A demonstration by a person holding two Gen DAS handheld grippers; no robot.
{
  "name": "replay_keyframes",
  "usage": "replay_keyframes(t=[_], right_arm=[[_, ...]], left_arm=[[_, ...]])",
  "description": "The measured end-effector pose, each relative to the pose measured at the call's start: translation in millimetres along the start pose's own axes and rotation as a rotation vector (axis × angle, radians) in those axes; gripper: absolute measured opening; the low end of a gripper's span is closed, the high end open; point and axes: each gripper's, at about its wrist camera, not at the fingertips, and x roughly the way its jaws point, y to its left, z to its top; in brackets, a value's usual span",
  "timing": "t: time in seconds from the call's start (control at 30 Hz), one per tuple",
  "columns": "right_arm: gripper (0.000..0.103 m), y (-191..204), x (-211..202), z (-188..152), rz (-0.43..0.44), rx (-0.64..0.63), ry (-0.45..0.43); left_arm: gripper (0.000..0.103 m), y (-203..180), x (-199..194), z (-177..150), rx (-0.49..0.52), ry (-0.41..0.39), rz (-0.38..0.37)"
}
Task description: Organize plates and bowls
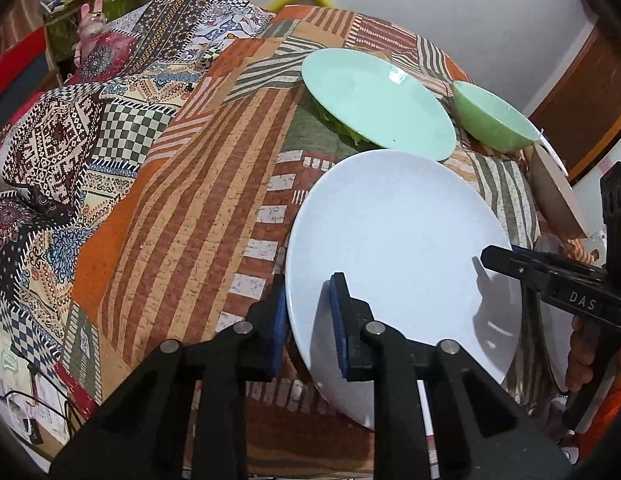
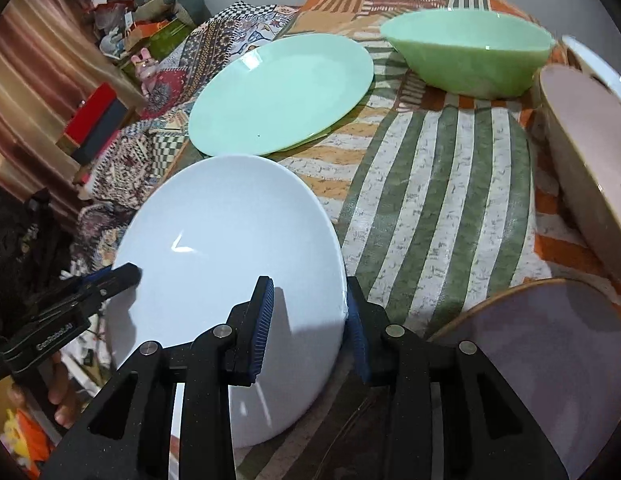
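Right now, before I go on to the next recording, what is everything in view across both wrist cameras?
white plate: 1, white, near edge of the bed, rim between both grippers' fingers
green plate: 1, mint green, beyond the white plate
green bowl: 1, pale green, right of the green plate
pale bowl: 1, pinkish white, tilted at the far right
lilac plate: 1, pale lilac with a tan rim, near right
patchwork bedspread: 1, orange, green and white stripes, under all the dishes
boxes and toys: several, mixed colours, far left by the wall
left gripper: 1, black with blue pads, shut on the white plate's left rim
right gripper: 1, black with blue pads, astride the white plate's right rim
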Motion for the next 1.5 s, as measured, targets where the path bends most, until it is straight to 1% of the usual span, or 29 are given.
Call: replay_keyframes(t=[0.07,0.2,0.33,0.5,0.73,1.2,1.5], right_arm=[[0.034,0.1,-0.7,0.0,-0.005,-0.003,-0.002],[0.032,-7.2,-1.6,2.4,0.021,0.044,0.004],[0.031,-5.6,-3.9,1.5,0.017,0.052,-0.002],[0.031,-5.2,-10.4,1.1,0.021,0.054,-0.020],[0.031,-4.3,-23.8,1.6,0.034,0.059,-0.056],[0.031,-6.1,-60.4,-2.7,0.046,0.071,-0.138],[0.031,-17.2,-85.2,-16.0,0.043,0.087,-0.186]], left_arm=[[0.020,0.6,-0.5,0.4,-0.002,0.002,-0.004],[0.020,-2.7,-2.2,0.6,0.007,0.001,0.009],[0.020,-2.5,-5.7,0.6,-0.006,-0.002,-0.001],[0.020,-5.0,-13.9,1.4,-0.012,-0.021,0.004],[0.020,-12.4,-34.7,7.1,-0.010,-0.067,0.000],[0.020,-43.8,-73.4,4.4,0.034,-0.126,-0.006],[0.020,-70.3,-90.8,0.2,0.075,-0.149,-0.021]])
